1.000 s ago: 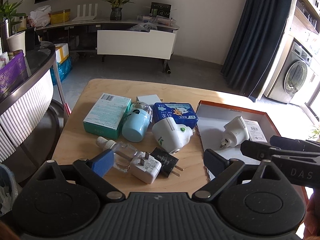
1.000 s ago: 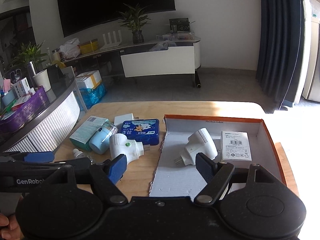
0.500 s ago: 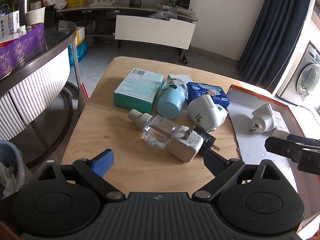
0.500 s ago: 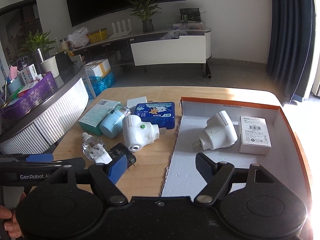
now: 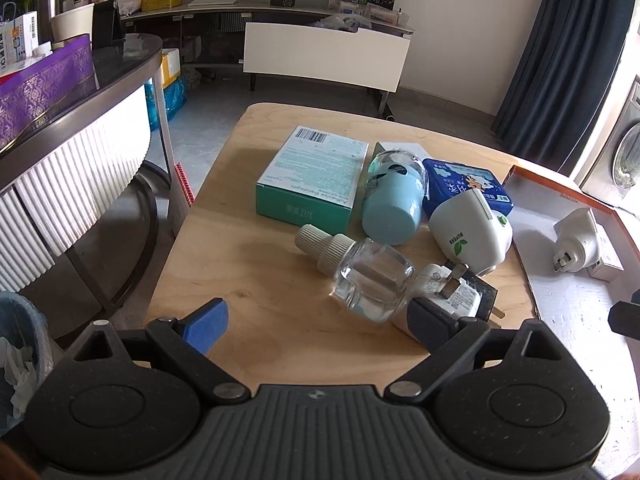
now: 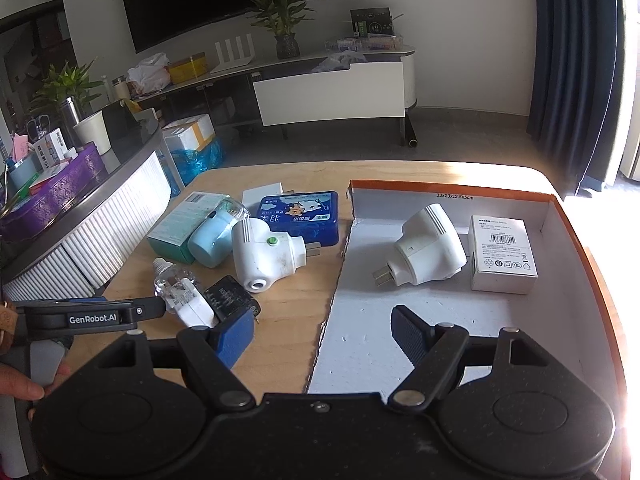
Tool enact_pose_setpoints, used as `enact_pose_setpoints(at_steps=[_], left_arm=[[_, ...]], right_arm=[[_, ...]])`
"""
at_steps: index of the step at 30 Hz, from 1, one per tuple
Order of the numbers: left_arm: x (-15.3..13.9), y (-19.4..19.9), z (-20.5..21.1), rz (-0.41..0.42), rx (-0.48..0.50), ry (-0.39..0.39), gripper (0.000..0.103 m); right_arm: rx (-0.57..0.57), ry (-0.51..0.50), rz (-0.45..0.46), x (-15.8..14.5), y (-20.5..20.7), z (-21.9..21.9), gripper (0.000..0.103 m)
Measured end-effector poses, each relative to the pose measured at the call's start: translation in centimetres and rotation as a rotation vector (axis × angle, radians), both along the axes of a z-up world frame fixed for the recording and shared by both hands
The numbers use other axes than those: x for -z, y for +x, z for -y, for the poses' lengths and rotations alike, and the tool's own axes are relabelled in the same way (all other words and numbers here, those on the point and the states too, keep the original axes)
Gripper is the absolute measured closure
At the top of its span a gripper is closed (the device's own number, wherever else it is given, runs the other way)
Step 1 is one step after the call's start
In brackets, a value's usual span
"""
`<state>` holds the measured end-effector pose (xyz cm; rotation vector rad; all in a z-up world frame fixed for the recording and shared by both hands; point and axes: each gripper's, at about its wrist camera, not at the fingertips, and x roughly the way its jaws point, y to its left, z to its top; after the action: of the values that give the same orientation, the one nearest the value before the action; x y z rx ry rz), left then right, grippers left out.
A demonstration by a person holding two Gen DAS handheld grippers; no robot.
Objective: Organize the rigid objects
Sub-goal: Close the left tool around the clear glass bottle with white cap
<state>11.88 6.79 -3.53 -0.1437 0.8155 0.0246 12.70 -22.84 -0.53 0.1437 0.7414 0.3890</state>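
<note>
Sunlight falls across a living room where a light wooden table (image 5: 248,264) fills the middle of both wrist views, with a dark television on the far wall and a white media cabinet (image 6: 332,94) beneath it. At centre frame of the left view lies a cluster of small goods: a teal box (image 5: 312,180) lying flat, a pale blue bottle (image 5: 394,204) on its side just right of it, a dark blue tin (image 5: 466,186) behind, a white plug-in device (image 5: 470,234) with a green leaf mark, and, nearer the camera, a clear glass bottle (image 5: 370,276) touching a white charger (image 5: 450,294) and a black adapter (image 5: 484,292). The left gripper (image 5: 318,320) sits at the lower frame with its blue-padded jaws spread wide and empty, the right pad close beside the charger; contact cannot be told. At the right of the right view, an orange-rimmed cardboard box (image 6: 452,194) holds a second white plug adapter (image 6: 430,250) lying on its side and a small white carton (image 6: 502,252) just beside it. The right gripper (image 6: 322,334) hovers at the lower frame over the box's near left edge, its jaws likewise wide apart and holding nothing.
</note>
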Motion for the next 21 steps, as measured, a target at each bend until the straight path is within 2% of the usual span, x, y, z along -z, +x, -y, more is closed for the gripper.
enact_pose_setpoints(at_steps=[7,16,18,20,21], left_arm=[[1.0,1.5,0.2,0.046,0.139,0.064,0.004],[2.3,2.1,0.4,0.119,0.240,0.078,0.003],[2.4,1.9,0.6,0.141,0.249,0.072,0.006],[2.3,1.9,1.1,0.166,0.271,0.088,0.019],[2.3,1.8,1.3,0.175,0.274,0.106,0.022]], right_arm=[[0.010,-0.006,-0.010,0.4,-0.1,0.2,0.013],[-0.006,-0.011,-0.011,0.5,0.0,-0.3,0.013],[-0.011,-0.013,-0.012,0.5,0.0,-0.6,0.013],[-0.021,-0.011,-0.012,0.5,0.1,-1.0,0.013],[-0.023,-0.009,-0.012,0.6,0.2,-1.2,0.013]])
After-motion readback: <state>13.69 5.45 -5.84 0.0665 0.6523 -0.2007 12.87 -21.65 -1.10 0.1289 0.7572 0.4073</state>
